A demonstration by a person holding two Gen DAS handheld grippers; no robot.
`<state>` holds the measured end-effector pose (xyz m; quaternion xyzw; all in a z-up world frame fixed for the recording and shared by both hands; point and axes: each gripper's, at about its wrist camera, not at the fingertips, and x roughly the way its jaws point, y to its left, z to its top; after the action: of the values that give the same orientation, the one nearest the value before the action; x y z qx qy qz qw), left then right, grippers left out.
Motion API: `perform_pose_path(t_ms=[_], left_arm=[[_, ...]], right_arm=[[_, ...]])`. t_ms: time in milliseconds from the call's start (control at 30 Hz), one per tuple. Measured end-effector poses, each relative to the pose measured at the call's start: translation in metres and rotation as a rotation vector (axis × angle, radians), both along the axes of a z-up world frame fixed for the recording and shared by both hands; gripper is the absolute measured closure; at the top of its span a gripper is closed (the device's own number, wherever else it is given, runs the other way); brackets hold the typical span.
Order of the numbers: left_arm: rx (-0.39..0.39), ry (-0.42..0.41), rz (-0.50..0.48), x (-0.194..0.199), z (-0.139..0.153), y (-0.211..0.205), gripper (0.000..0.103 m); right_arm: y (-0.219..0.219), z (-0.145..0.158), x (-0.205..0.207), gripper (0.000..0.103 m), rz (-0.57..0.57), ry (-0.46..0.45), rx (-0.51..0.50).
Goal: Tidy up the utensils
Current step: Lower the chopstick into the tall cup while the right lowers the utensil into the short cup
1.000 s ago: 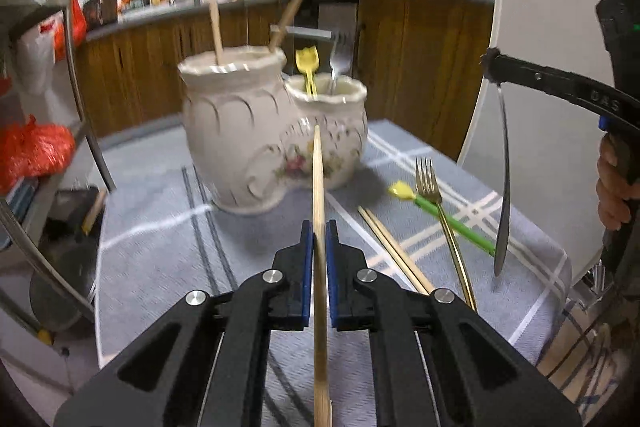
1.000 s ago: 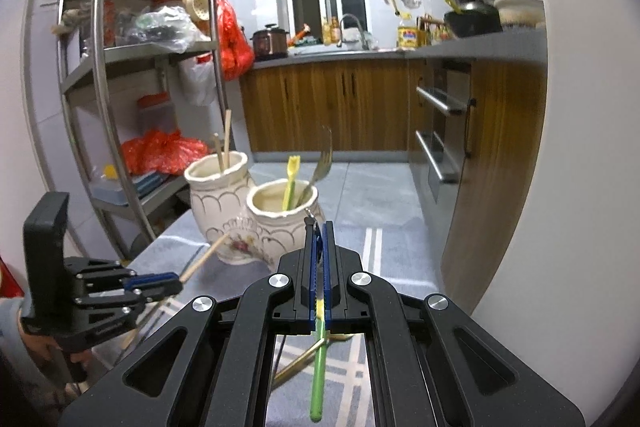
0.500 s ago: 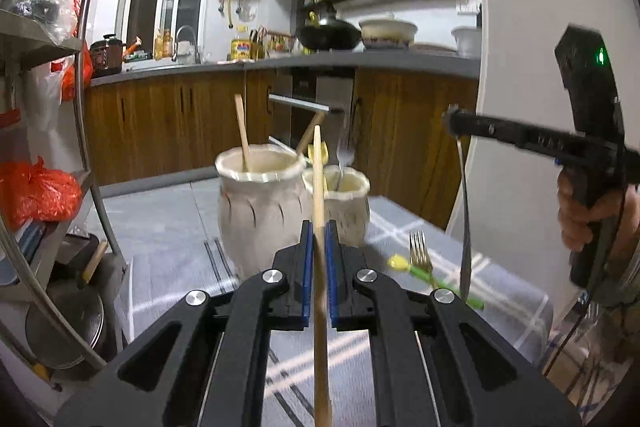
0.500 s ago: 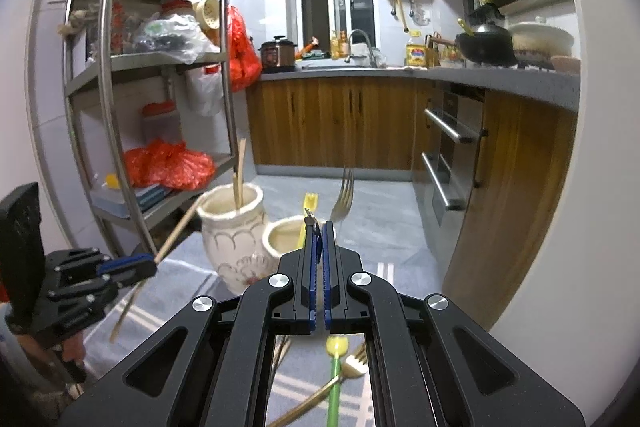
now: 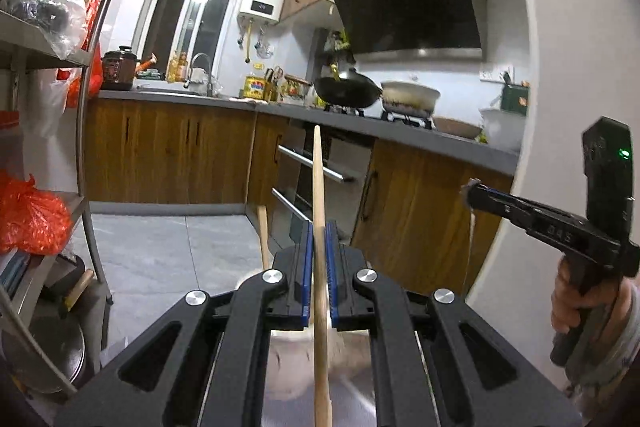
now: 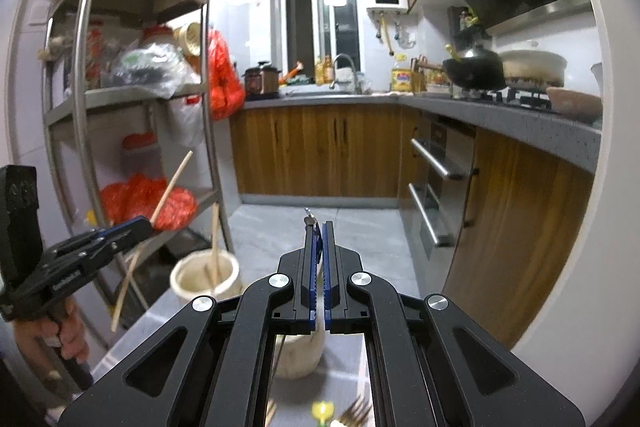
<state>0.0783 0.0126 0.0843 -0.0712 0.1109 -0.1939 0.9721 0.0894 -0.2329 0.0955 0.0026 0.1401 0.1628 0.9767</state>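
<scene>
My left gripper is shut on a wooden chopstick that stands upright between its blue pads. Just below it sits the white ceramic holder, mostly hidden by the jaws, with another chopstick sticking out. At the right, my right gripper is held up with a table knife hanging from it. In the right wrist view the right gripper is shut on the knife's end, above the holder's lower jar. The taller jar holds chopsticks. The left gripper carries its chopstick tilted.
A yellow-tipped green utensil and a gold fork lie on the grey cloth below the right gripper. A metal shelf rack stands at the left. Wooden cabinets and an oven with bar handles run behind and to the right.
Both grippers have risen and both views have tipped upward, so the holder has dropped to the bottom of each. The chopstick and the knife stay gripped.
</scene>
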Motion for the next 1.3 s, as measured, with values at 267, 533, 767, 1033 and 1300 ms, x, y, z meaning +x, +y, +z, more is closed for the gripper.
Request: perform_pose_path(t_ms=[267, 533, 767, 1033, 1300], left_arm=[[-0.072, 0.013, 0.104, 0.059, 0.003, 0.000, 0.097], [0.017, -0.012, 0.209, 0.078, -0.017, -0.015, 0.097], [0.063, 0.000, 0.184, 0.060, -0.034, -0.010, 0.097], [0.123, 0.033, 0.166, 0.045, -0.047, -0.006, 0.097], [0.141, 0.049, 0.173, 0.042, -0.048, -0.006, 0.097]], right_arm=[[0.008, 0.016, 0.032, 0.100, -0.069, -0.047, 0.036], [0.026, 0.001, 0.057, 0.100, -0.111, -0.075, -0.036], [0.034, -0.032, 0.064, 0.100, -0.080, -0.015, -0.068], [0.032, -0.054, 0.062, 0.100, -0.070, 0.047, -0.067], [0.033, -0.066, 0.065, 0.099, -0.086, 0.096, -0.071]])
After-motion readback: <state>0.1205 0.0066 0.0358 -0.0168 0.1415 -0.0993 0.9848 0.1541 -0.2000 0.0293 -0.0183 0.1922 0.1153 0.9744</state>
